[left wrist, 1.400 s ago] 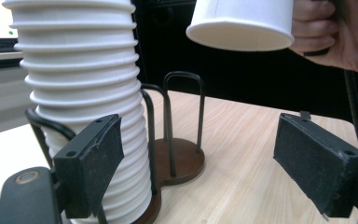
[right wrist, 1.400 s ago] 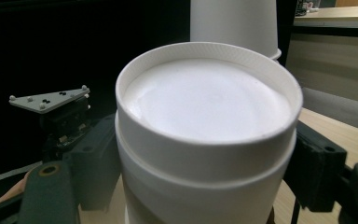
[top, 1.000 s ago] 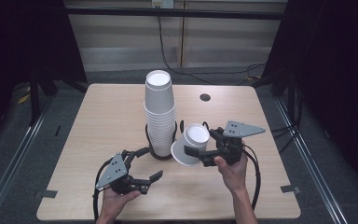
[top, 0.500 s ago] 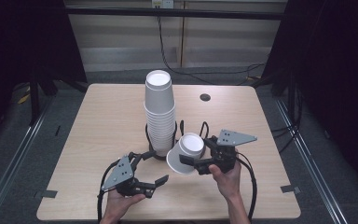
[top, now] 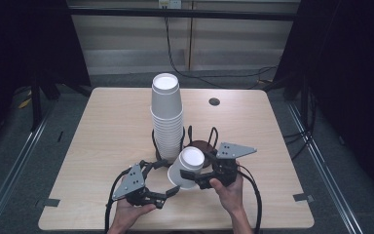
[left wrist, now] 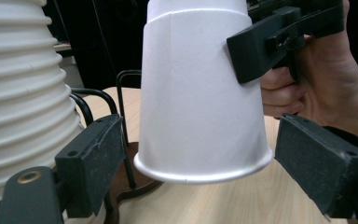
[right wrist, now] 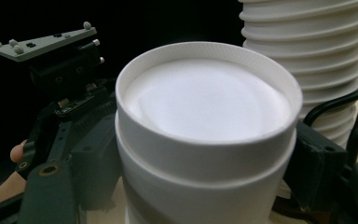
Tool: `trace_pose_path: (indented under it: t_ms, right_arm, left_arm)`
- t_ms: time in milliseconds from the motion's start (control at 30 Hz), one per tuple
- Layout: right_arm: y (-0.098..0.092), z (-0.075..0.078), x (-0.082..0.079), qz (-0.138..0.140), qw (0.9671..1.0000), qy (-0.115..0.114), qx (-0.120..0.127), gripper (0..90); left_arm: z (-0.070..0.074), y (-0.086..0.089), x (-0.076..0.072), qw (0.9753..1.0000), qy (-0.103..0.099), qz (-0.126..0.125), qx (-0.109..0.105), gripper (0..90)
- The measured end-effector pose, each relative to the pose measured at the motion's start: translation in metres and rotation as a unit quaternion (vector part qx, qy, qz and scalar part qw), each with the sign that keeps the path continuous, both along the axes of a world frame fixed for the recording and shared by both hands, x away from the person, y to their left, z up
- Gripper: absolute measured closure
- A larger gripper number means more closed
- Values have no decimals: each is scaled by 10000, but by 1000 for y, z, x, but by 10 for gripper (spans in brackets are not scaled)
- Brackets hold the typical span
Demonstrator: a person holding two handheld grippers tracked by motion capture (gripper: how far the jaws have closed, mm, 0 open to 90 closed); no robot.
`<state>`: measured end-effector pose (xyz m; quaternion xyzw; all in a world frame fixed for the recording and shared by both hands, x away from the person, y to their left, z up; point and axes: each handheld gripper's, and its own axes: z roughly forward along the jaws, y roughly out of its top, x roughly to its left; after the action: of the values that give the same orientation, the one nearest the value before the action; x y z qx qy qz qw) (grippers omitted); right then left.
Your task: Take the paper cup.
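We have 1 white paper cup (top: 186, 165) held upside down in the right gripper (top: 195, 181), lifted off the table (top: 102, 126) and tilted, its closed base up and its open rim facing down toward 7 o'clock, near the front edge of the table. The right gripper's jaws are closed onto the cup's side walls near the base end, as the right gripper view shows with a black pad pressed on each flank of the cup (right wrist: 205, 135). The left gripper (top: 168, 191) sits just at 8 o'clock of the cup with its jaws spread wide and holding nothing; in the left gripper view the cup (left wrist: 200, 93) hangs between the 2 pads (left wrist: 91, 163), with a gap on both sides. At 12 o'clock of the cup stands the tall stack of cups (top: 166, 117) in a black wire holder (top: 197, 141). We judge the step in hand to be a handover, or a 2-handed grip, of the single cup pulled from the stack: the cup is presented, and the left gripper is lined up around its rim end but not yet closed. The next move calls for closing the left jaws gently on the wall just above the rim, since thin paper crushes easily, and only then easing the right jaws apart.
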<state>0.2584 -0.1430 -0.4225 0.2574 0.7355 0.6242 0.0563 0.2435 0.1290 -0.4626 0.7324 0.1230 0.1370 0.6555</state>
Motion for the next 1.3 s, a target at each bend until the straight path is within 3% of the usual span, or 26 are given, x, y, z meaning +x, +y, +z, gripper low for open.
trace_pose_path:
  t_ms: [133,700,800,1300]
  right_arm:
    - [4,-2,0,41,10000,11,25,225]
    - [21,-8,1,293,9996,36,33,226]
    - [23,-10,2,311,9995,59,50,227]
    - [22,-15,1,328,9994,65,77,219]
  left_arm:
    - [-3,-1,2,9999,40,-6,114,154]
    - [-14,-8,9,9994,269,-213,99,87]
    - [-14,-9,10,9993,339,-182,-10,88]
    - [-17,-14,12,9987,383,-298,138,133]
